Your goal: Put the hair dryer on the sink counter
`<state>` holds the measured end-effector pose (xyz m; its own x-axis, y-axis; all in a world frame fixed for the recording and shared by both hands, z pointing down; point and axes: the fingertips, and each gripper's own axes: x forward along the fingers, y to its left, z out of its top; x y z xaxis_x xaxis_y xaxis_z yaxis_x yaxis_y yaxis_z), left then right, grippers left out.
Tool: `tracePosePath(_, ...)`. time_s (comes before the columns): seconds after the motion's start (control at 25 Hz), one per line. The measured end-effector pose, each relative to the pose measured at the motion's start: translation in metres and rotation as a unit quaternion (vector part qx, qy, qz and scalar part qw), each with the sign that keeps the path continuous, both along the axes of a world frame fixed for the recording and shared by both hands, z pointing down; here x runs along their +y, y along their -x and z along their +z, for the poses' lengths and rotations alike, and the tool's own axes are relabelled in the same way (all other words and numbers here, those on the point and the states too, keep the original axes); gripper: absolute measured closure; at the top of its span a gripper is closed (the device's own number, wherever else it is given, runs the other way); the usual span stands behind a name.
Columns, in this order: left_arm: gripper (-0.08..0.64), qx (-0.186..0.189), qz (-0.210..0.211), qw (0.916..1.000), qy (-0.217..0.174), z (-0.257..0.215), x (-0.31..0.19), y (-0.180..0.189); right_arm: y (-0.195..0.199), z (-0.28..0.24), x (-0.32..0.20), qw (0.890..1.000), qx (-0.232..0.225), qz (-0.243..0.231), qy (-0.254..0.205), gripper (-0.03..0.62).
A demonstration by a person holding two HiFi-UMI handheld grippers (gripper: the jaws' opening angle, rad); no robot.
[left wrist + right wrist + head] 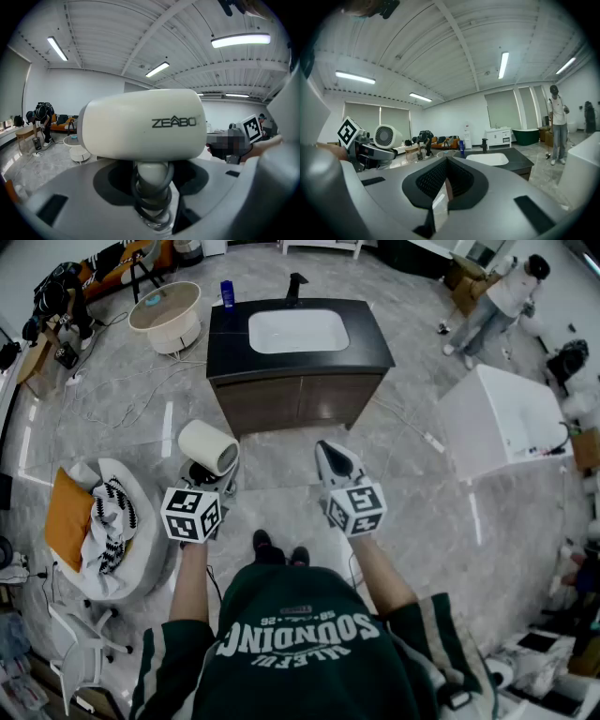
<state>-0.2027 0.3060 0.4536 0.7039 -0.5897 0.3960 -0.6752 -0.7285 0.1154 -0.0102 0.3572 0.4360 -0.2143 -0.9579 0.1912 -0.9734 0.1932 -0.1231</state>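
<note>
Showroom-like hall: sink counter (230, 341), bathtub (528, 136)

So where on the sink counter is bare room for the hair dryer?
Bare dark strips flank the basin on the sink counter: left, in front of the blue bottle, and right, to the counter edge. The faucet crowds the back; the front strip is narrow.

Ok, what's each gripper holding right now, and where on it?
The left gripper clamps the hair dryer by its handle, where the cord is wound. The right gripper is shut and empty.

Cream hair dryer (208, 446), black counter (370, 343)
</note>
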Motion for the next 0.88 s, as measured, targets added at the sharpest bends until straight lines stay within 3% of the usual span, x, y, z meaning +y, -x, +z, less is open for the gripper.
tracePosePath(0.88,0.345,0.000,0.025,0.9996,0.011,0.016,-0.052,0.009,0.014,0.016,-0.054,1.000,0.019,0.018,0.014,0.592)
